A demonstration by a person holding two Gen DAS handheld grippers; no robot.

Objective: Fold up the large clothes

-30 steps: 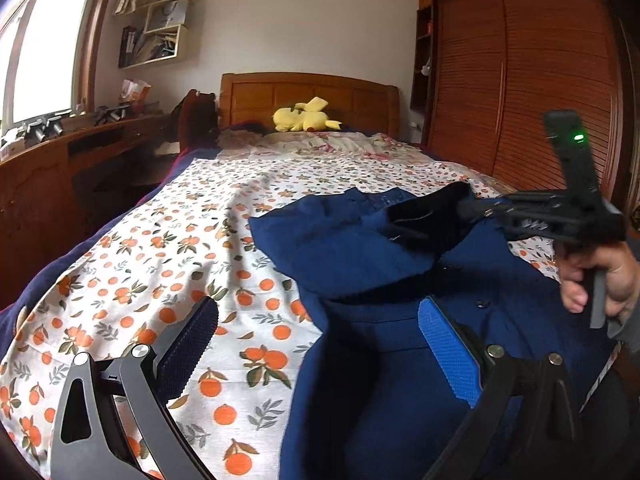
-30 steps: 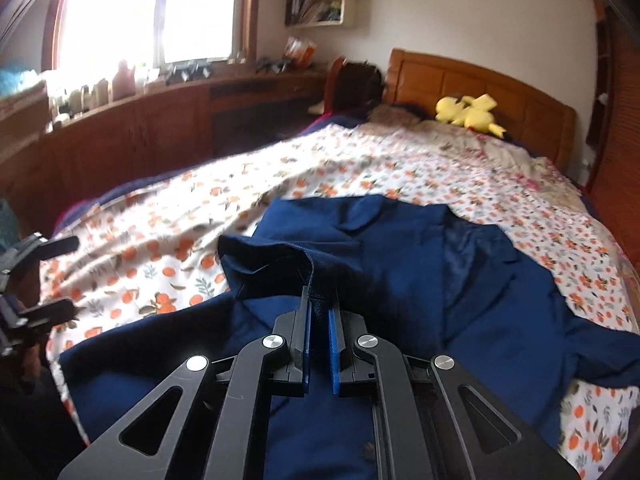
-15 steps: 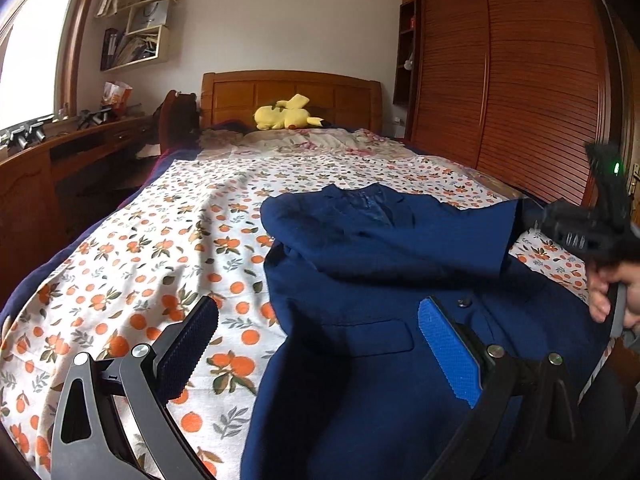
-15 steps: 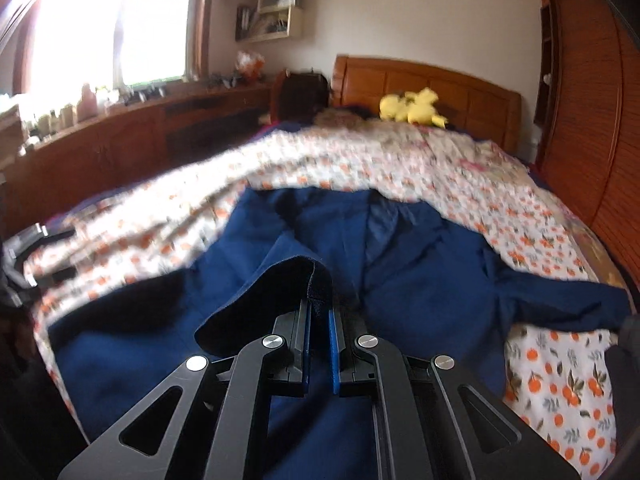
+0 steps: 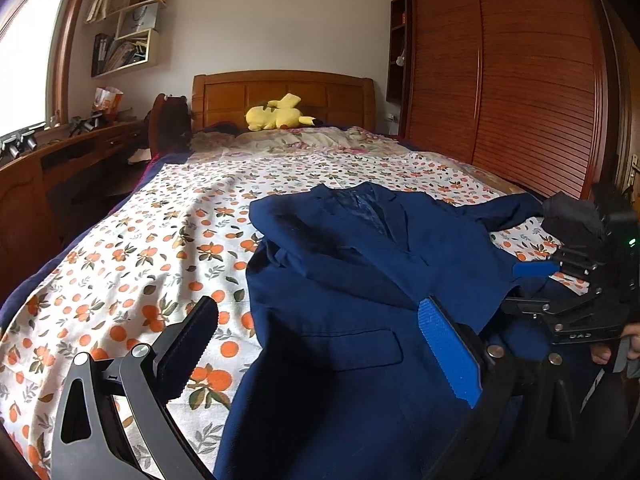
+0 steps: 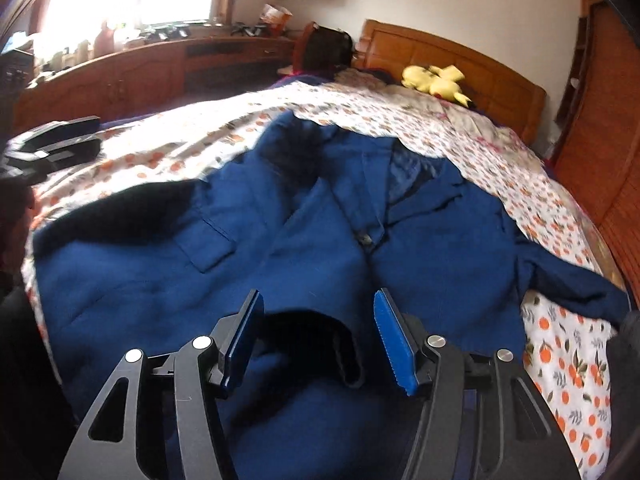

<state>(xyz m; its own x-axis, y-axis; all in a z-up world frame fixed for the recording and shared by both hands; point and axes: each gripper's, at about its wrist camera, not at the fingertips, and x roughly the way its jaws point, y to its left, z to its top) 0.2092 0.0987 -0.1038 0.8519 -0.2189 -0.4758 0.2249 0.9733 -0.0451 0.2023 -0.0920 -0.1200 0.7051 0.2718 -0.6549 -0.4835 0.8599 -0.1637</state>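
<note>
A navy blue jacket point(image 5: 352, 280) lies front up on the orange-print bed sheet point(image 5: 132, 264). One sleeve is folded across its front, and the dark cuff point(image 6: 320, 320) rests on the cloth between the jaws of my right gripper point(image 6: 318, 340). Those jaws are opening and the pads stand apart from the cuff. The other sleeve point(image 6: 572, 284) stretches off to the right. My left gripper point(image 5: 320, 348) hangs open over the jacket's near left edge, holding nothing. In the left wrist view the right gripper point(image 5: 528, 286) shows at the far right, held by a hand point(image 5: 628, 344).
A yellow plush toy point(image 5: 276, 118) lies by the wooden headboard point(image 5: 280, 96). A slatted wooden wardrobe point(image 5: 512, 80) runs along the right of the bed. A long wooden desk point(image 6: 132, 68) with clutter stands under the window on the left.
My right gripper carried the sleeve across the jacket and down, then opened and let the cuff drop onto the cloth. The left gripper drifted slightly and stayed open.
</note>
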